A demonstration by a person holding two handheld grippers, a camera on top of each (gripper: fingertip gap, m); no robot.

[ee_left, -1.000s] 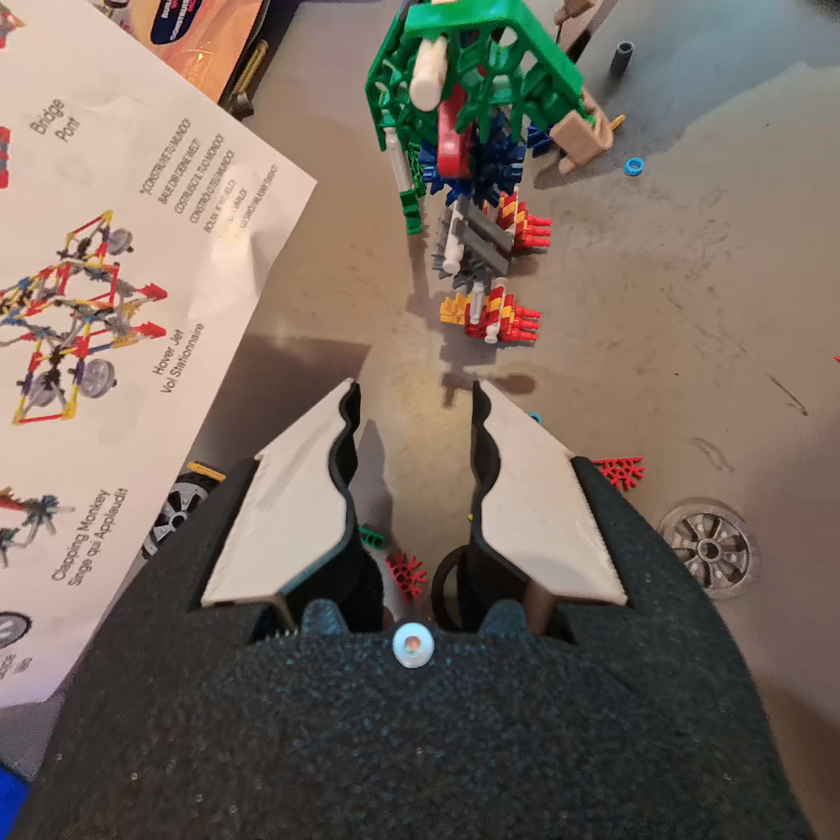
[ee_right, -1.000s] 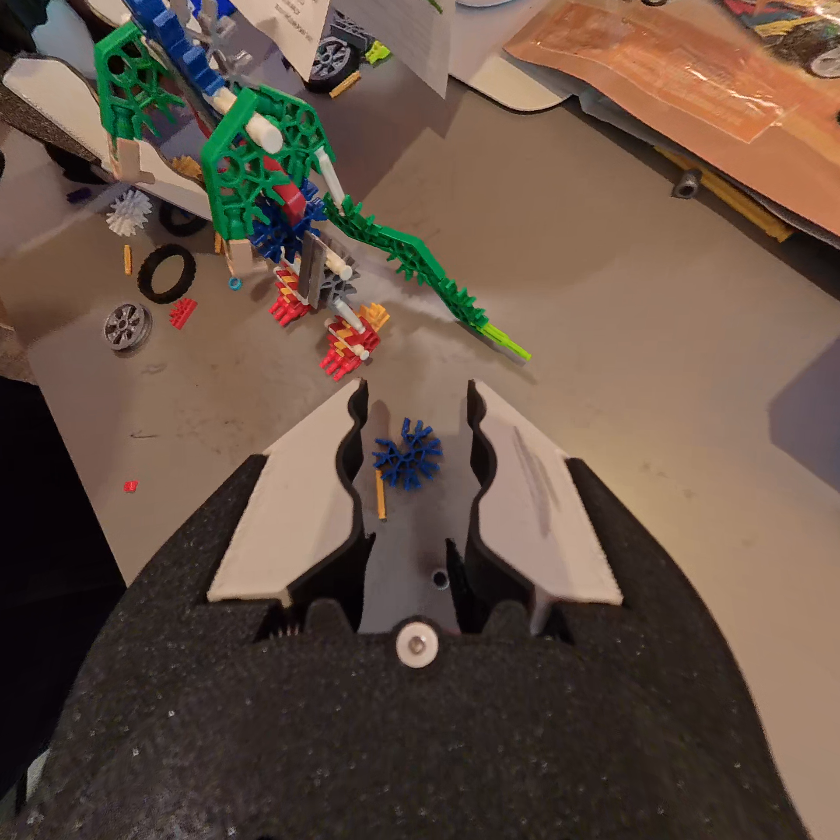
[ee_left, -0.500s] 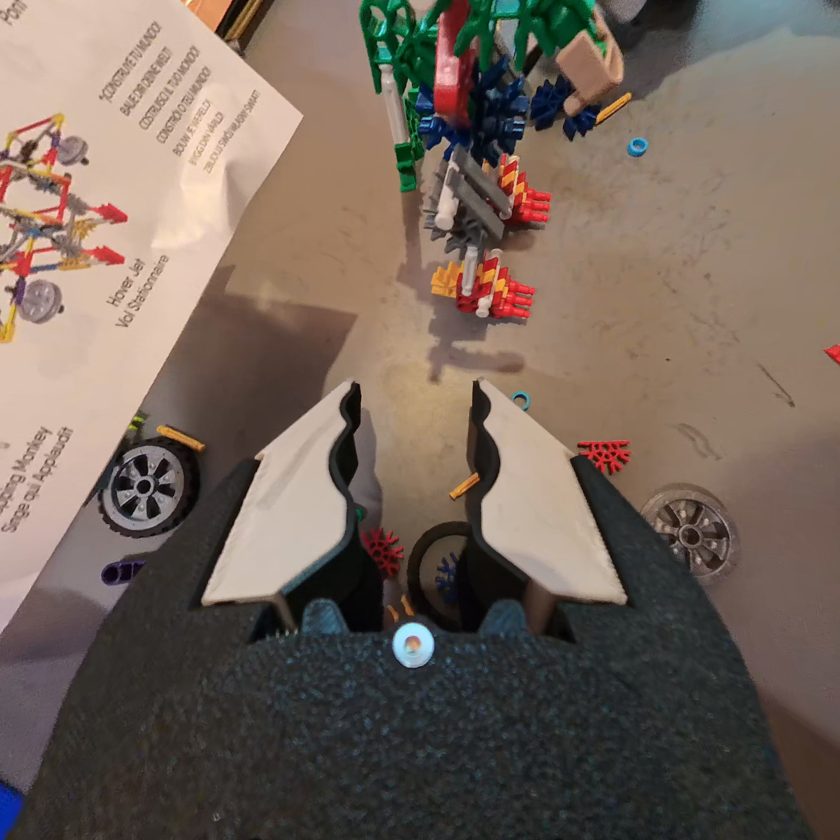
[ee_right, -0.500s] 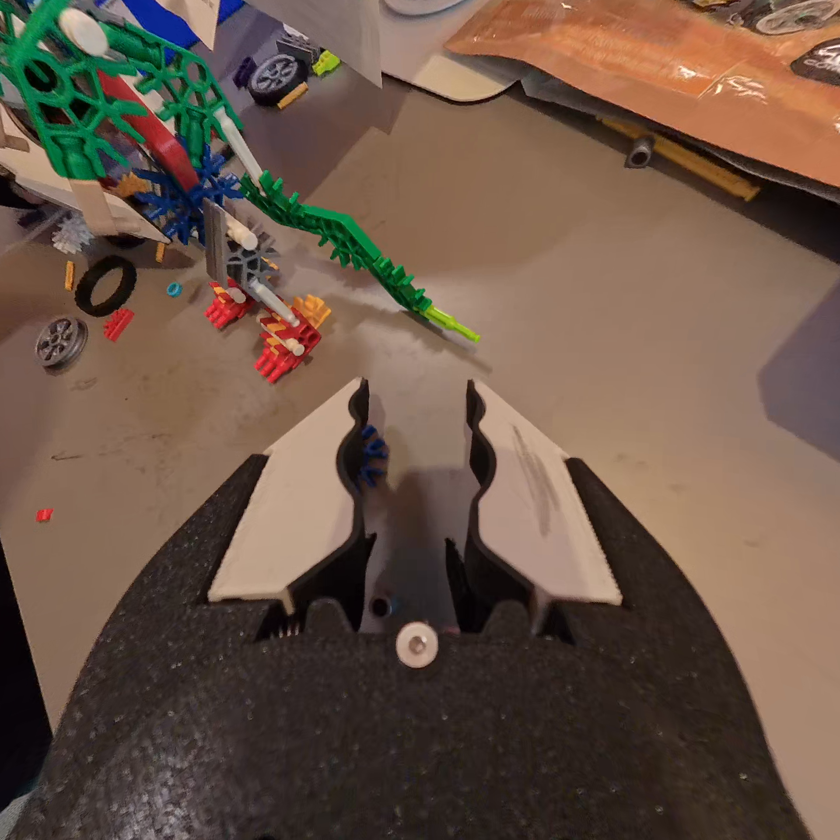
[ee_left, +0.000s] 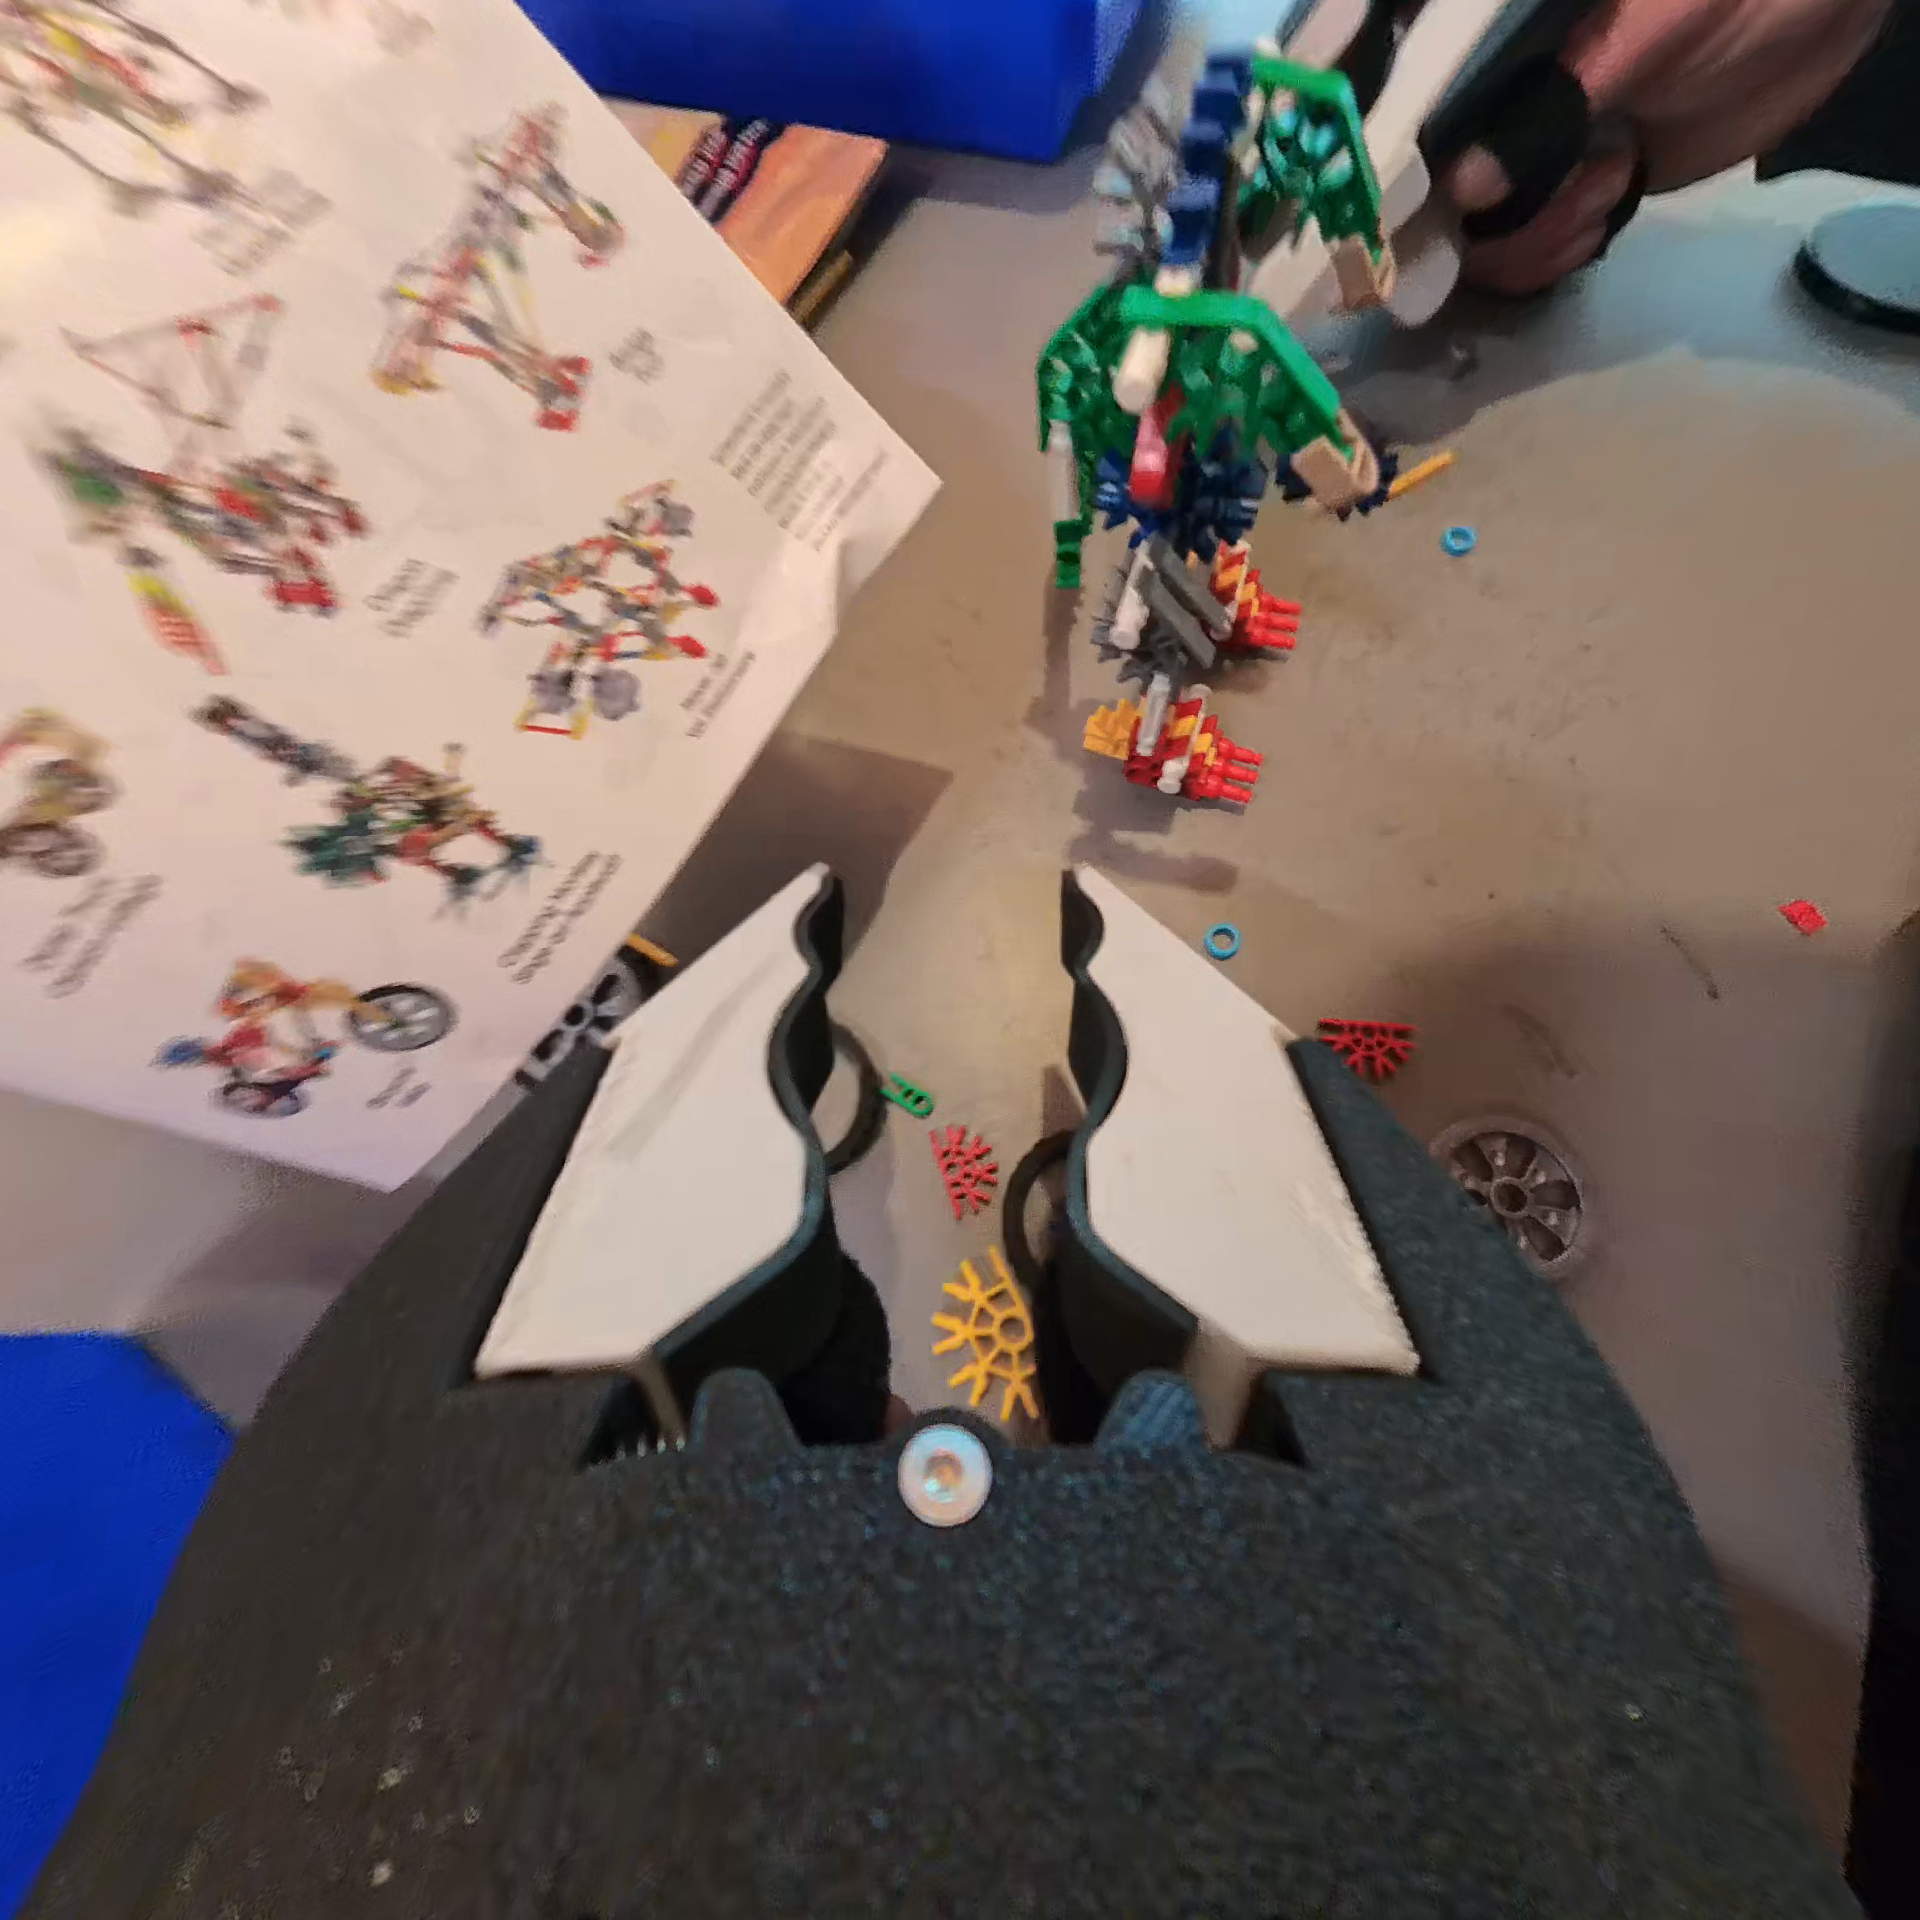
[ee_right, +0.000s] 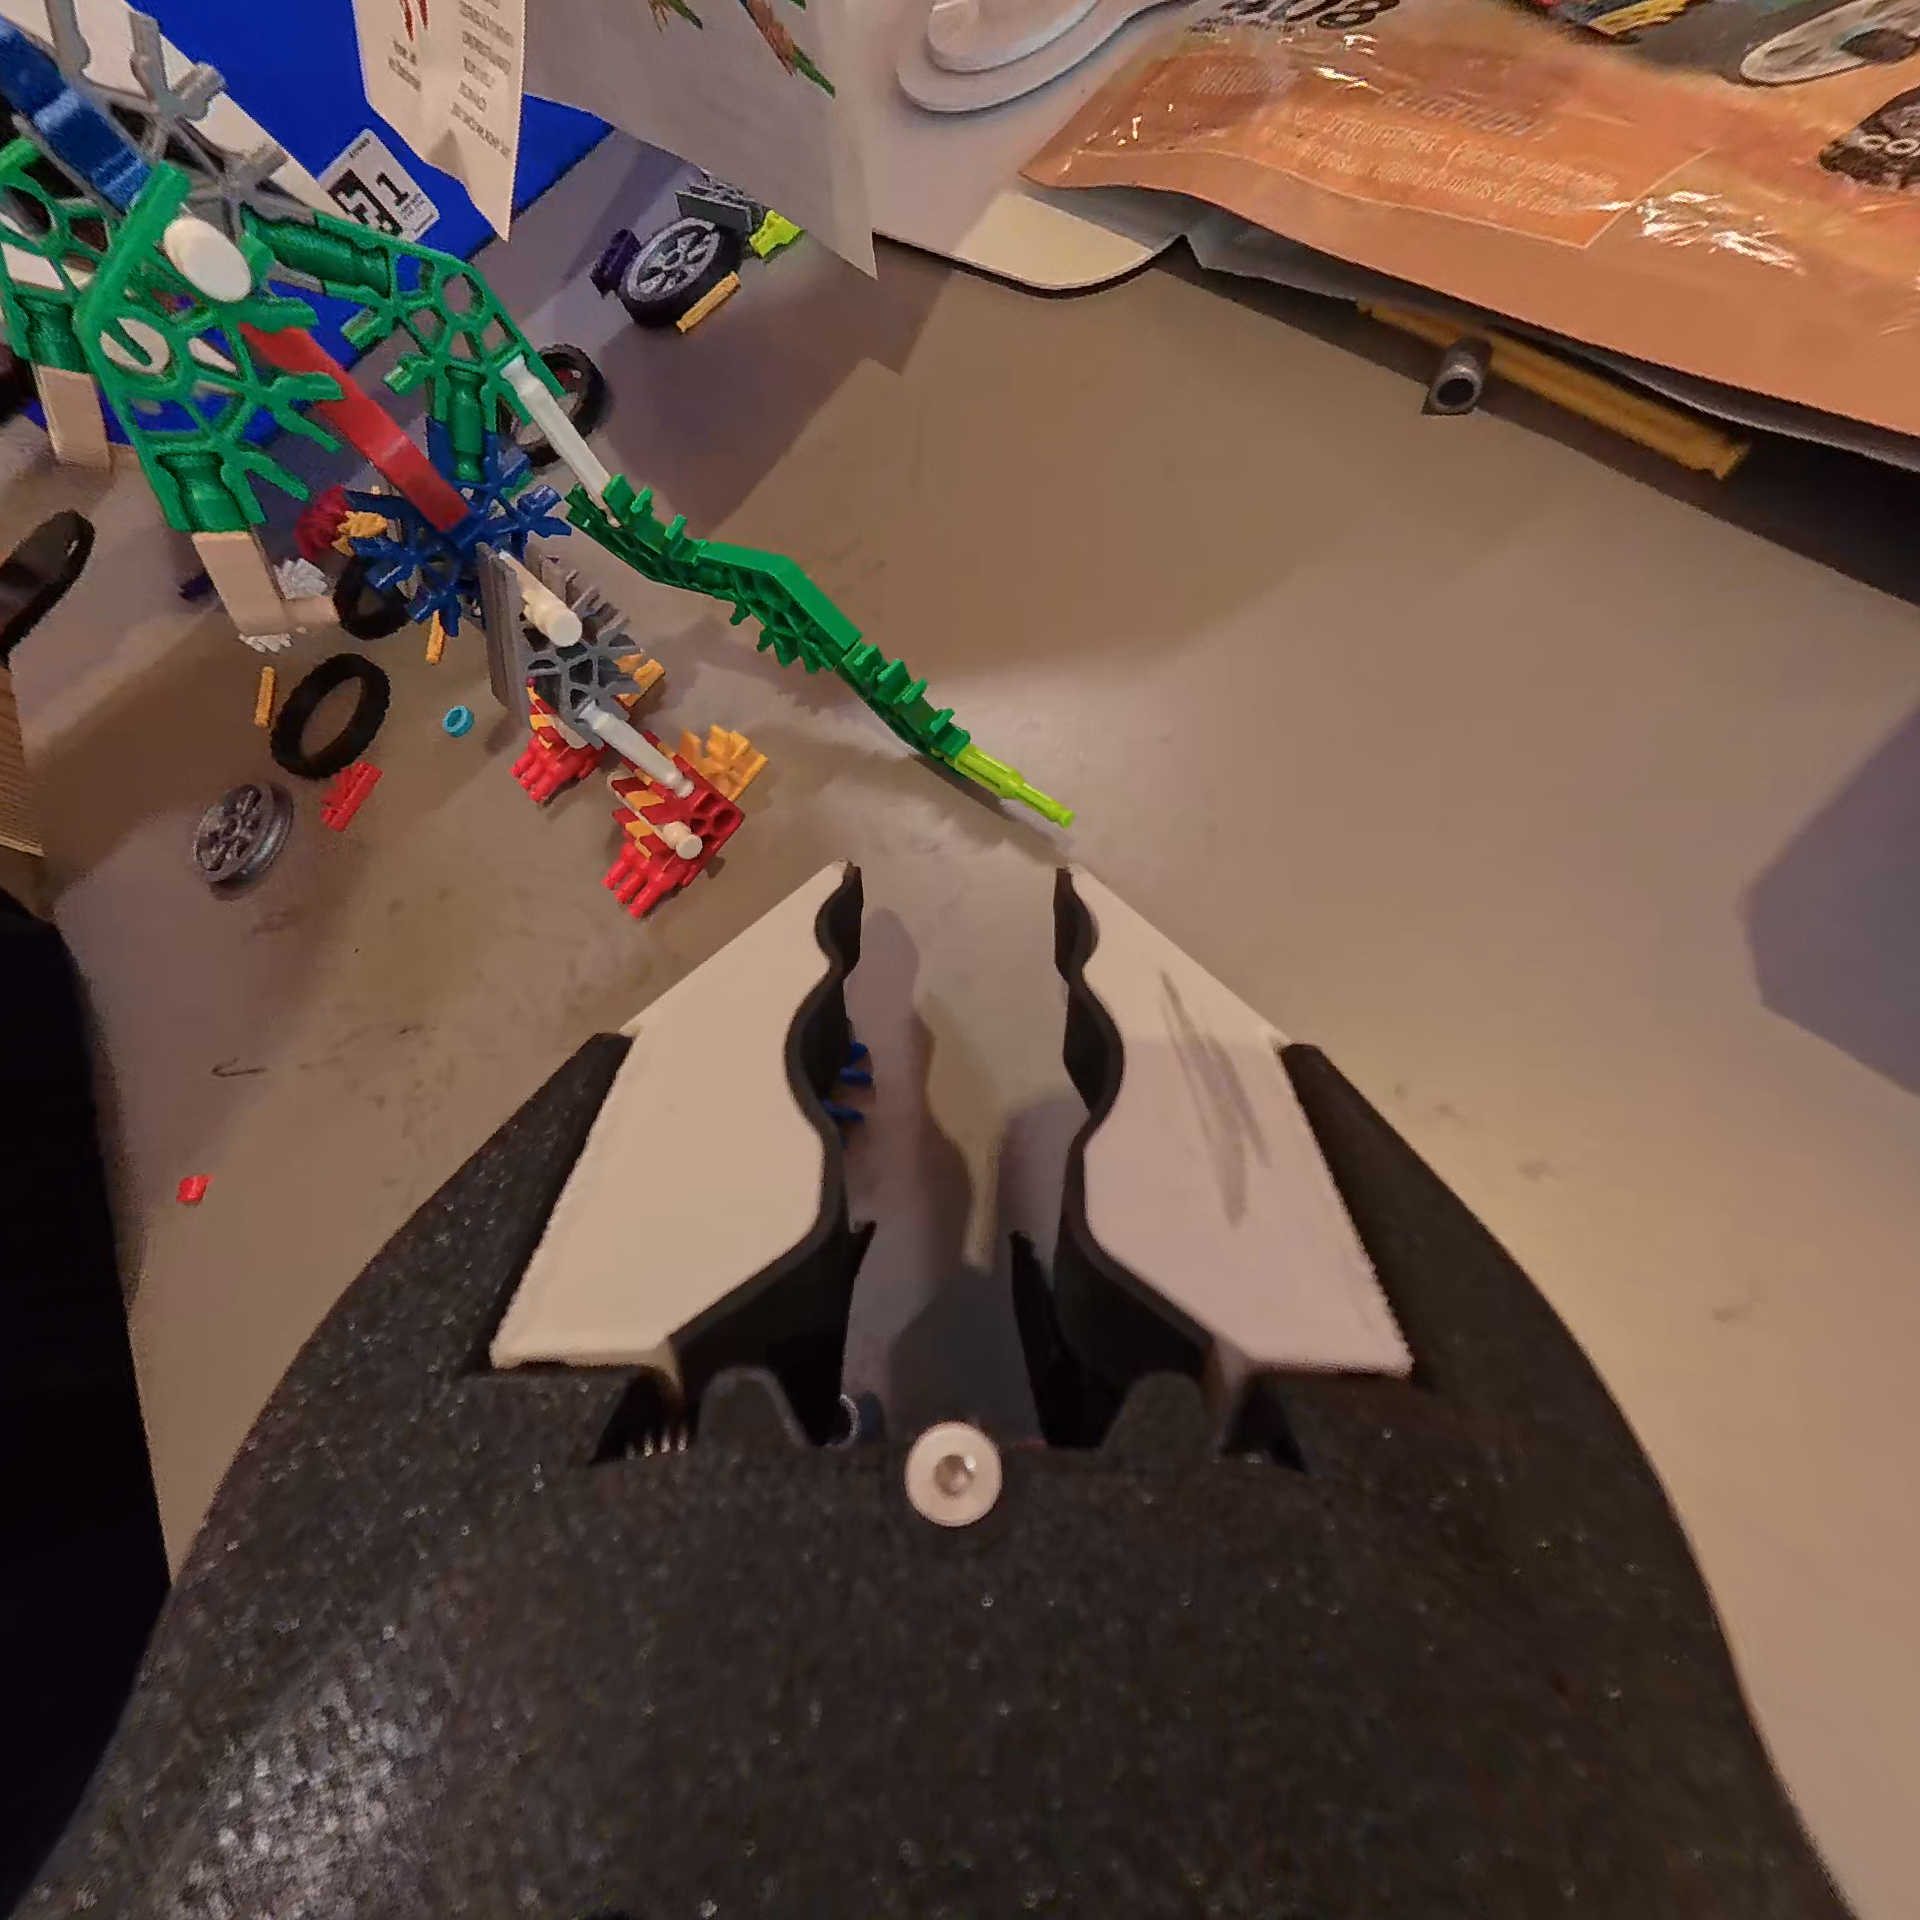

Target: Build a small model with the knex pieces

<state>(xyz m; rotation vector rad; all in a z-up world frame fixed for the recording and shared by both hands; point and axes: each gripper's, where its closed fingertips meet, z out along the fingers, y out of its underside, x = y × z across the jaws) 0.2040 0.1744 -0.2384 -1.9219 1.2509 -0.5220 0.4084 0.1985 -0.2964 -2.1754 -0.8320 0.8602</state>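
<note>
A toy model [ee_left: 1184, 416] built of green, blue, grey and red plastic pieces stands on the grey table on red clawed feet [ee_left: 1195, 753]. My left gripper [ee_left: 951, 894] is open and empty, a short way in front of the feet. A red connector [ee_left: 961, 1169], a yellow connector [ee_left: 987, 1335] and a small green clip [ee_left: 906, 1093] lie on the table between its fingers. My right gripper [ee_right: 956, 883] is open beside the model's green tail [ee_right: 790, 613]. A blue connector [ee_right: 852, 1081] shows at its left finger, mostly hidden.
A printed instruction sheet [ee_left: 364, 571] covers the left. Black tyres [ee_right: 330, 715], a grey wheel [ee_left: 1512, 1195], a red connector [ee_left: 1366, 1044] and blue rings [ee_left: 1223, 940] lie scattered. An orange bag [ee_right: 1507, 156] and a grey tube [ee_right: 1460, 379] lie at the back right. A hand [ee_left: 1662, 94] holds the other gripper behind the model. About 20 cm separates my left fingertips from my right. To reach the grey wheel [ee_left: 1512, 1195] in a straight line is about 15 cm for my left fingers, about 25 cm for my right. Seen from the right wrist view [ee_right: 232, 831] as well.
My left gripper has drawn back from the model, and the yellow connector now shows between its fingers. The blue connector has slid from between the right fingers to behind the left finger. Both stayed open.
</note>
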